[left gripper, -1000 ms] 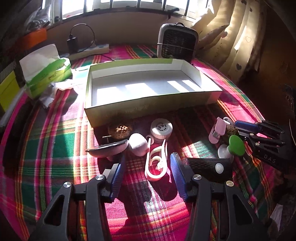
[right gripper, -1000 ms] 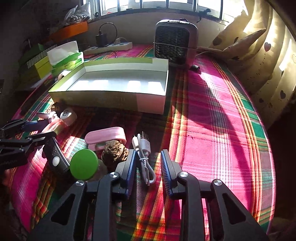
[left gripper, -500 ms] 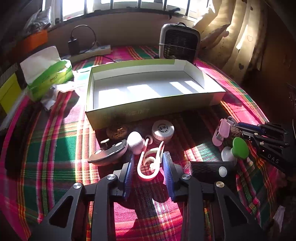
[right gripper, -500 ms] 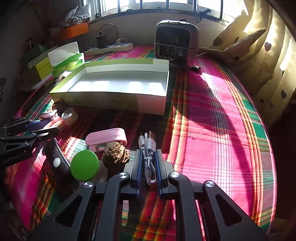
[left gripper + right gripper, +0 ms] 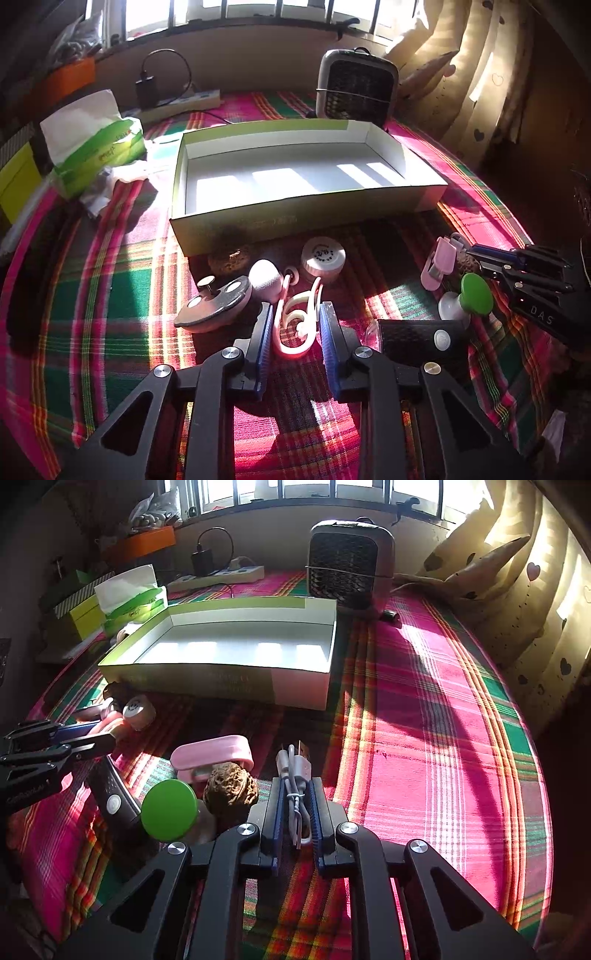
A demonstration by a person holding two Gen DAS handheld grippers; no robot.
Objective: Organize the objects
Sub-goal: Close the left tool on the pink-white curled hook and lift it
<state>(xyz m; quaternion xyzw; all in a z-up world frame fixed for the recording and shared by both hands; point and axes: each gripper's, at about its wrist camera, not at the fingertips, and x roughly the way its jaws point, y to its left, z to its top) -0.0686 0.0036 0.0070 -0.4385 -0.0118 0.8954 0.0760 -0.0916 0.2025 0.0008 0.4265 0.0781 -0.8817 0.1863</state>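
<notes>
The shallow cardboard box (image 5: 306, 214), white inside, lies on a plaid cloth (image 5: 424, 716) under a sunny window, a small heater (image 5: 349, 568) behind it. In front of the box, my left gripper (image 5: 295, 325) has just closed on a curved white plastic clip (image 5: 297, 325). My right gripper (image 5: 296, 808) pinches a coiled grey cable (image 5: 295, 790) beside a wrinkled walnut (image 5: 231, 788).

Home setting, likely a bedroom or living room: a plaid cloth (image 5: 424, 709) is spread over the surface, heart-print curtains (image 5: 546, 590) are hung beside a barred window (image 5: 221, 11). A tissue pack (image 5: 99, 144), small heater (image 5: 349, 568) and power strip (image 5: 221, 576) are kept nearby.
</notes>
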